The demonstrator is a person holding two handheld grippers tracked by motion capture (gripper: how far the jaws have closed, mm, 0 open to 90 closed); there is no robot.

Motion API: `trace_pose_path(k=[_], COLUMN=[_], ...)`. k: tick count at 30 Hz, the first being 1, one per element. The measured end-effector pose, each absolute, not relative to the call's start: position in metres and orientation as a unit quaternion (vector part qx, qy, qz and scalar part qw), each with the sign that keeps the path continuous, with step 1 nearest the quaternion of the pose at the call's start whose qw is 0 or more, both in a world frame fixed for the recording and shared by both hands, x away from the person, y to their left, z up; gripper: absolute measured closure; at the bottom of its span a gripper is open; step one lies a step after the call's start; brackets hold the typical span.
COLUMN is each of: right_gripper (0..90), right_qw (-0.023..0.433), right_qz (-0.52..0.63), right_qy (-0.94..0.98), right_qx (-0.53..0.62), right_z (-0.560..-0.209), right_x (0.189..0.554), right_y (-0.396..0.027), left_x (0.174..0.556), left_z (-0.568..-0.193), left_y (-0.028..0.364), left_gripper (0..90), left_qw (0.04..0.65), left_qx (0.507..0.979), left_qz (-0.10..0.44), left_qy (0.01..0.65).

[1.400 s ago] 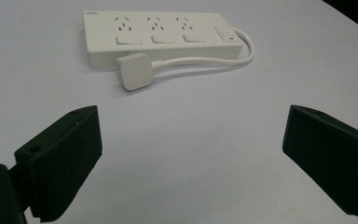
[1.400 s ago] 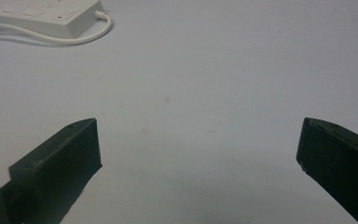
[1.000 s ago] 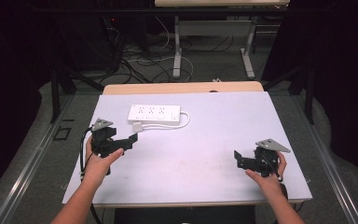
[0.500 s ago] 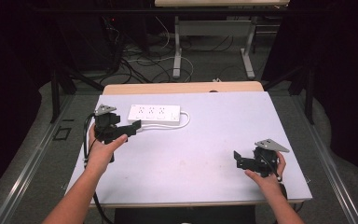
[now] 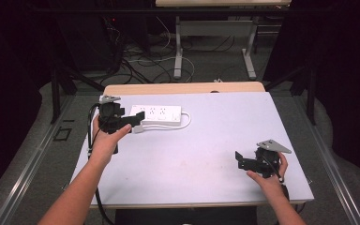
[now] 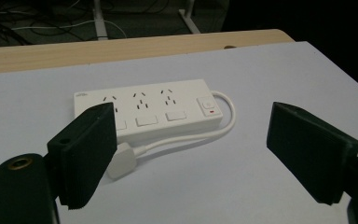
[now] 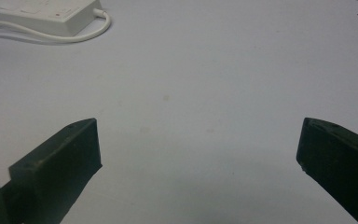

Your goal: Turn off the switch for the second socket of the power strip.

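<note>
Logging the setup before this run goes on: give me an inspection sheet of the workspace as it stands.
Surface: pale table top, wooden strip along its far edge.
Job's things: white power strip lying flat at far left, three sockets, switch at one end; its white plug lies beside it.
Clutter: nothing seen.
Grippers: left tool near the strip, jaws just been closing, nothing between them; right tool open, at near right.
Cables: strip's white cord loops alongside it.
Surroundings: dark room, cords on the floor, desk legs behind.
</note>
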State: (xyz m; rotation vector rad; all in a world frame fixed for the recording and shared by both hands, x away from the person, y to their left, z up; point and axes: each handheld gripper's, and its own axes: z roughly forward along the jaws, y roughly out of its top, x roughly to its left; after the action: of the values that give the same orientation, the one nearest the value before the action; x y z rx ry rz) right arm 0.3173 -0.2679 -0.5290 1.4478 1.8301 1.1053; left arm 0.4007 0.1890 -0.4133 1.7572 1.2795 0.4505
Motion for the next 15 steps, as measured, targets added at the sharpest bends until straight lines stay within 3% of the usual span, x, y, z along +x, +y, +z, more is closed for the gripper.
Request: trace_pose_path(k=[15], right_gripper=[0.0], right_qw=[0.274], right_qz=[0.412], right_qy=[0.683], right_qx=[0.538], right_z=[-0.53], right_x=[0.318], right_y=[-0.268], left_x=[0.423], left_z=[-0.394], left_y=[0.172], left_gripper=[21.1], left_qw=[0.439], left_qx=[0.712], left_qz=[0.187], left_qy=[0.516])
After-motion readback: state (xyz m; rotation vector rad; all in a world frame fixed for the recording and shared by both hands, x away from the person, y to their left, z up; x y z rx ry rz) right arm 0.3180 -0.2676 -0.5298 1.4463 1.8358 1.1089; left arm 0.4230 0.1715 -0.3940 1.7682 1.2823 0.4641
